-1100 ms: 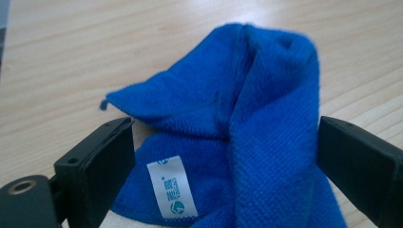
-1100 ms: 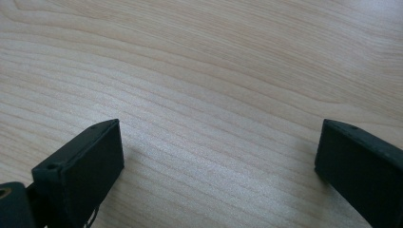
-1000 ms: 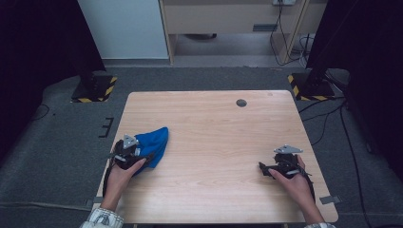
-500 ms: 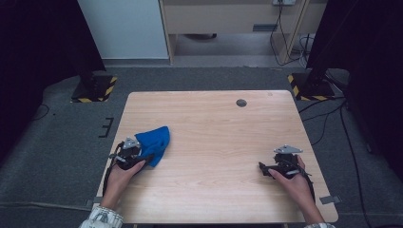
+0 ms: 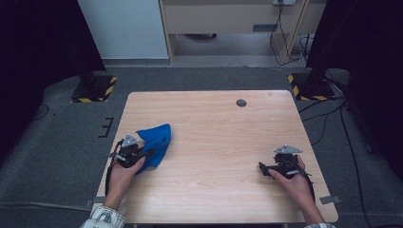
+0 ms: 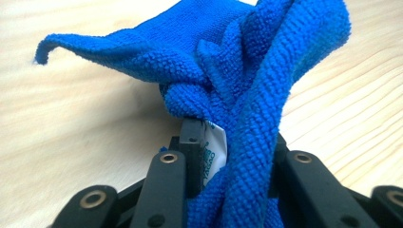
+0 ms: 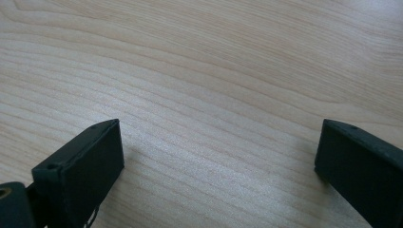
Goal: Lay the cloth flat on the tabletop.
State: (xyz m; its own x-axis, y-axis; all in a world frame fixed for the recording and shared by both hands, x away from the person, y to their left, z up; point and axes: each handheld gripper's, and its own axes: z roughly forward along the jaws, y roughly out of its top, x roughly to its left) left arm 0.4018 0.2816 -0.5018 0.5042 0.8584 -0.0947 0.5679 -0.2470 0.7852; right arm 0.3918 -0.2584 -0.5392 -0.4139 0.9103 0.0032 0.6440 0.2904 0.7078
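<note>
High view: left gripper (image 5: 142,156) sits on the blue cloth (image 5: 156,140) at the table's (image 5: 214,190) left edge | Left gripper view: jaws just closing, cloth (image 6: 247,85) bunched and pinched between them | Right gripper view: right gripper (image 7: 218,161) spread wide over bare wood, nothing held

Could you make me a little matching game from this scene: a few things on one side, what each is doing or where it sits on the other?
Things:
1. left gripper
2. right gripper
3. cloth
4. dark round spot

States:
A. blue, bunched up
B. far part of the table
C. jaws apart over bare wood
D. jaws just closing, pinching fabric

Pairs: 1-D, 2-C, 3-A, 4-B
</note>
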